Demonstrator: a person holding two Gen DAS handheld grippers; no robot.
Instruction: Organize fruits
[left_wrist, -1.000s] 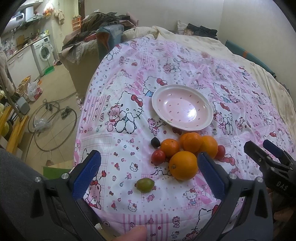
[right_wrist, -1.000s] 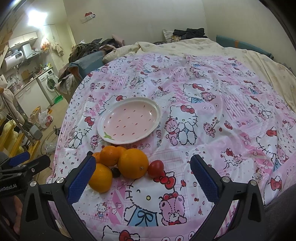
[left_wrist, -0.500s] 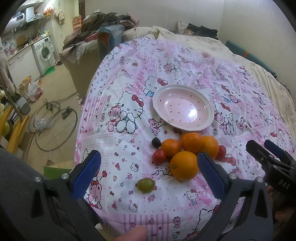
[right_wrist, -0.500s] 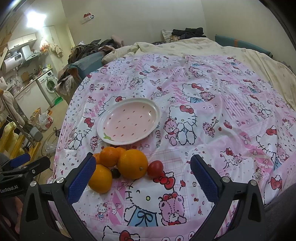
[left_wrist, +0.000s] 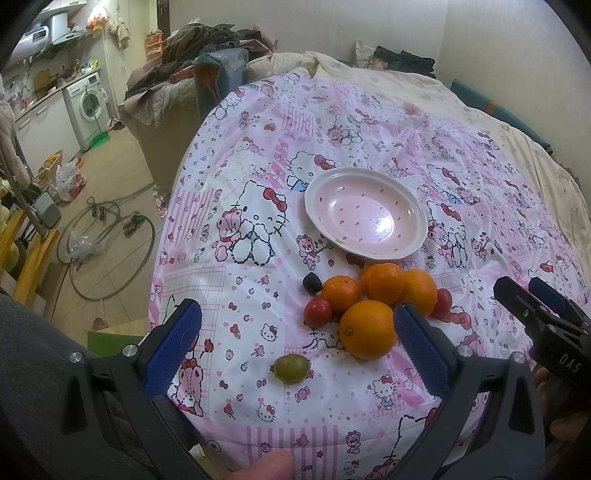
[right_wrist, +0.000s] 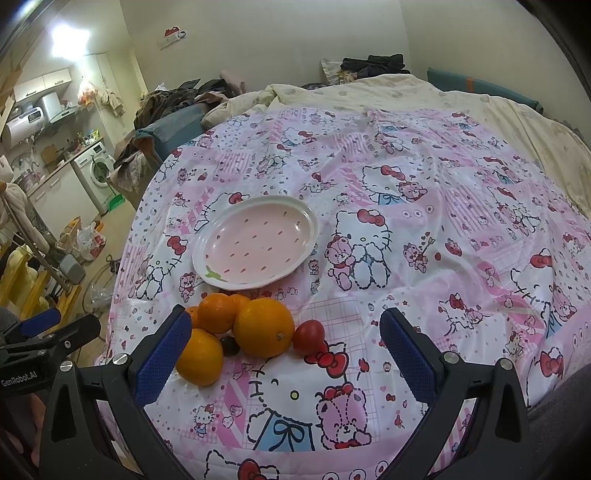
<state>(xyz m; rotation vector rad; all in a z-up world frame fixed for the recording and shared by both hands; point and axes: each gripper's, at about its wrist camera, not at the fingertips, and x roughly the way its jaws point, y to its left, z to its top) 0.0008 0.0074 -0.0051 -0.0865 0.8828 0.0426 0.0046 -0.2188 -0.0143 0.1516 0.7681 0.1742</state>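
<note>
Fruit clustered ahead of my two wide-open grippers, left gripper (left_wrist: 295, 339) and right gripper (right_wrist: 284, 350).
Green grape (left_wrist: 291, 368) between my left fingers lies long axis crosswise; plate (left_wrist: 417, 210) beyond.

Each camera sits behind its own gripper and looks forward along the two blue fingers, down at a slant onto the bed (left_wrist: 480, 122). The left wrist view looks from the near edge of the bed, close to the fruit pile (left_wrist: 373, 299), with the floor and a washing machine (left_wrist: 88, 107) at its left side. The right wrist view stands a little more to the right and sees more of the bed cover. Both views share the pink plate (left_wrist: 365, 212) (right_wrist: 256, 247) and the fruit pile (right_wrist: 240, 328). Each view also catches the other gripper at its edge: the right gripper (left_wrist: 532, 295) in the left view, the left gripper (right_wrist: 55, 325) in the right view.
</note>
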